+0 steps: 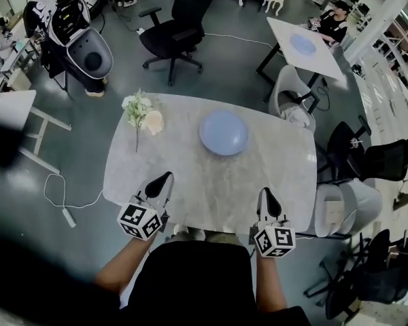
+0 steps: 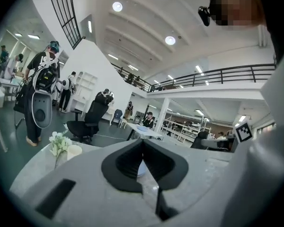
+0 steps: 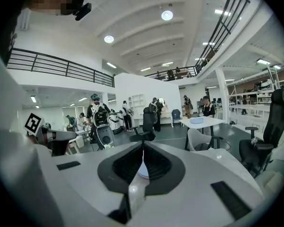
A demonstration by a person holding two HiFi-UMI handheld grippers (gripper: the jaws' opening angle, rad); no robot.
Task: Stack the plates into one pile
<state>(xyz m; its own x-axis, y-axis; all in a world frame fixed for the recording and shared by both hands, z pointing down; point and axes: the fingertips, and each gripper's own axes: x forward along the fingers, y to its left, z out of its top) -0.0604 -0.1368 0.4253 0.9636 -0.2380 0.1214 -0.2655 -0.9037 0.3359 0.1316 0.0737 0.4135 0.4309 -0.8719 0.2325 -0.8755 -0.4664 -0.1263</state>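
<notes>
Left gripper (image 1: 164, 179) fingers (image 2: 125, 162): we saw them shut together, empty, over the marble table's (image 1: 190, 172) near edge.
Plate pile (image 1: 224, 132): we saw it, blue, mid-table, well apart from both grippers.
Right gripper (image 1: 267, 195) fingers (image 3: 127, 167): closed too, we noted, holding nothing.

Near half of table (image 1: 190, 182) lying bare up to plates (image 1: 224, 132) sitting mid-far, wide lane running R of plates, L lane narrowing betw. plates & cup (image 1: 154, 121), flowers (image 1: 137, 109) crowding far-L corner, chair (image 1: 289, 90) standing off far-R corner.
</notes>
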